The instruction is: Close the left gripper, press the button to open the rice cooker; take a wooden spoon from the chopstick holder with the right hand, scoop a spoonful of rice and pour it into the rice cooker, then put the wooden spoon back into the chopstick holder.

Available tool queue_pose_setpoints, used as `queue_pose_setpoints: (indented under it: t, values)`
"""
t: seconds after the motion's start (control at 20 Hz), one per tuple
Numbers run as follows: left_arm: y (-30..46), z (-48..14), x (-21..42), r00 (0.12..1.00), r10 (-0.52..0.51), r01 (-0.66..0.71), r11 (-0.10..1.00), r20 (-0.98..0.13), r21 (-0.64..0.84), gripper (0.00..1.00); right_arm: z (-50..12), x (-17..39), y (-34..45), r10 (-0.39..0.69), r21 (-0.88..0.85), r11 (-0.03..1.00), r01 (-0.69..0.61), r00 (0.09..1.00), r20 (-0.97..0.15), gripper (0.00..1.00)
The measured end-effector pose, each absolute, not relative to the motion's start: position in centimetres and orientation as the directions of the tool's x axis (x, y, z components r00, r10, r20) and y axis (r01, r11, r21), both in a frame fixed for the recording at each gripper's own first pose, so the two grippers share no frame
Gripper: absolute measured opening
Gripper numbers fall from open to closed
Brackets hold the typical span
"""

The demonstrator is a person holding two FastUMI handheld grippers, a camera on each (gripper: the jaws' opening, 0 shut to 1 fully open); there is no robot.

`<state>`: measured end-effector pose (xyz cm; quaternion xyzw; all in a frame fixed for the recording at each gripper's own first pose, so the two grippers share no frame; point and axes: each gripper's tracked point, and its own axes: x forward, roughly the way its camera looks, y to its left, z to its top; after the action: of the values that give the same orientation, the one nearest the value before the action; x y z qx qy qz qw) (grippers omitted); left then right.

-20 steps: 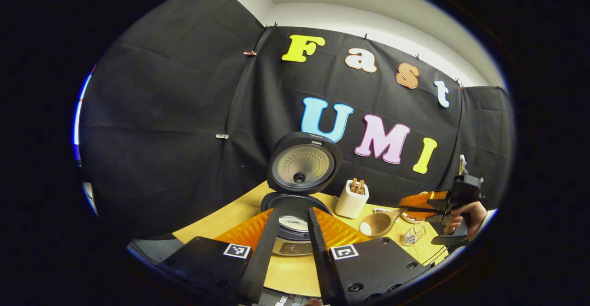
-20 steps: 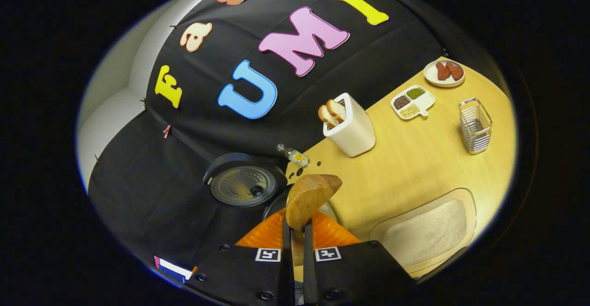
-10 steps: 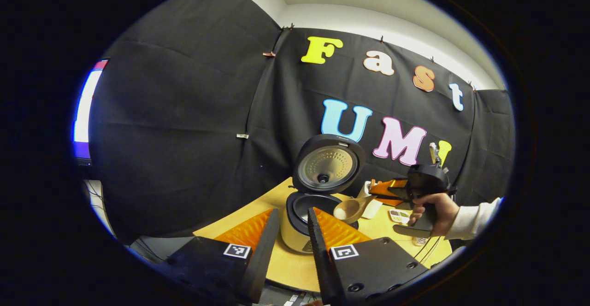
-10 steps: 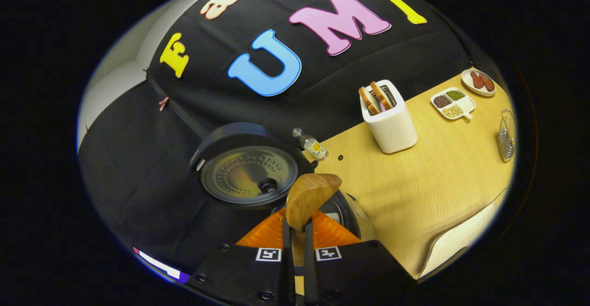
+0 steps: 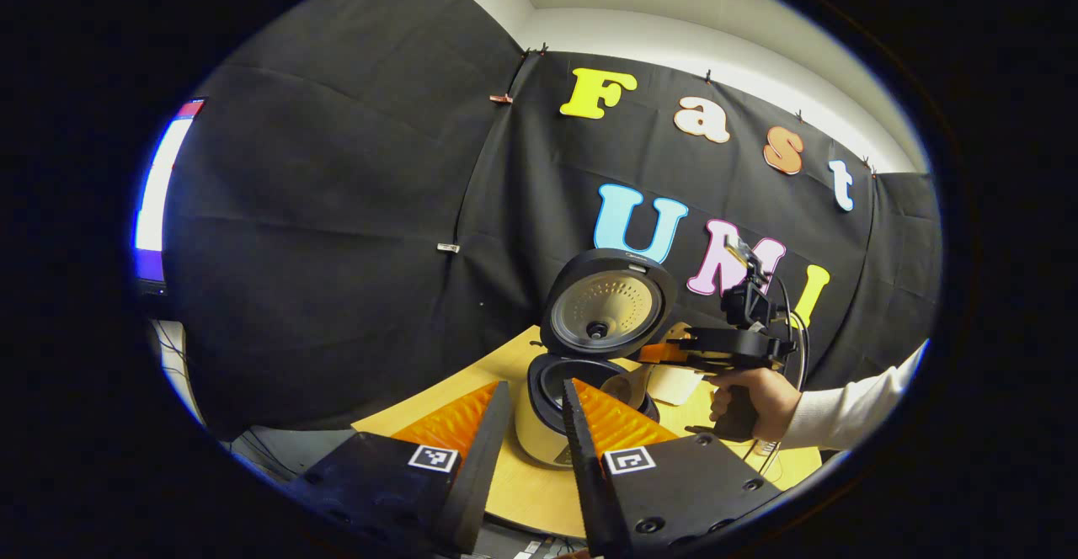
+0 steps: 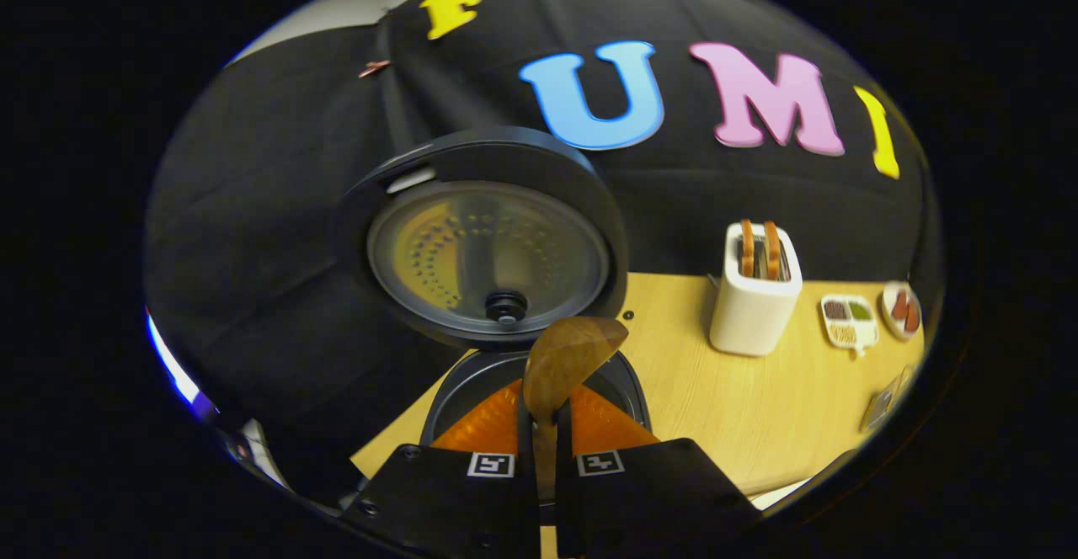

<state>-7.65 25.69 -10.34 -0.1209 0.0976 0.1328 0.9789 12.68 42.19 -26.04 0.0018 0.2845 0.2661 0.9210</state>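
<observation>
Right tool clamps the spoon handle, bowl poking out just ahead of its tips, over the open cooker mouth, lid upright behind; left tool hangs near the cooker, fingers parted, holding nothing

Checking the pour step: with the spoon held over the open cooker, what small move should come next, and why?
Probably tip the right tongs so the wooden spoon empties into the rice cooker: its lid stands open and the spoon's bowl hangs above the pot's opening.
</observation>
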Motion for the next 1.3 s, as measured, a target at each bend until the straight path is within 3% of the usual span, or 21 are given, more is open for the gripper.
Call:
queue_pose_setpoints:
  t: [0.3, 0.65, 0.7, 0.8, 1.05, 1.3]
  values:
    - [25.3, -10.3, -7.1, 0.948, 0.232, -0.279, 0.935, -0.218, -0.219, 0.49, -25.5, 9.7, 46.5, 0.571, -0.181, 0.674, -0.716, 0.661, -0.487, 0.12]
    - [25.8, -10.5, -7.4, 0.944, 0.249, -0.297, 0.927, -0.214, -0.228, 0.49, -27.5, 7.2, 49.1, 0.605, -0.408, 0.472, -0.781, 0.624, -0.495, 0.12]
    - [25.9, -10.4, -7.5, 0.944, 0.251, -0.299, 0.926, -0.214, -0.23, 0.49, -27.6, 7.2, 49.3, 0.605, -0.444, 0.448, -0.776, 0.629, -0.488, 0.07]
    - [26.0, -10.6, -7.3, 0.942, 0.254, -0.303, 0.924, -0.219, -0.234, 0.49, -27.9, 6.8, 49.4, 0.612, -0.474, 0.412, -0.778, 0.622, -0.489, 0.12]
    - [25.8, -10.7, -7.2, 0.942, 0.254, -0.303, 0.925, -0.221, -0.228, 0.49, -26.8, 6.3, 48.6, 0.621, -0.437, 0.444, -0.782, 0.621, -0.479, 0.12]
    - [24.6, -10.2, -6.4, 0.947, 0.236, -0.282, 0.935, -0.217, -0.214, 0.49, -22.4, 7.7, 44.5, 0.611, -0.191, 0.646, -0.739, 0.65, -0.452, 0.12]
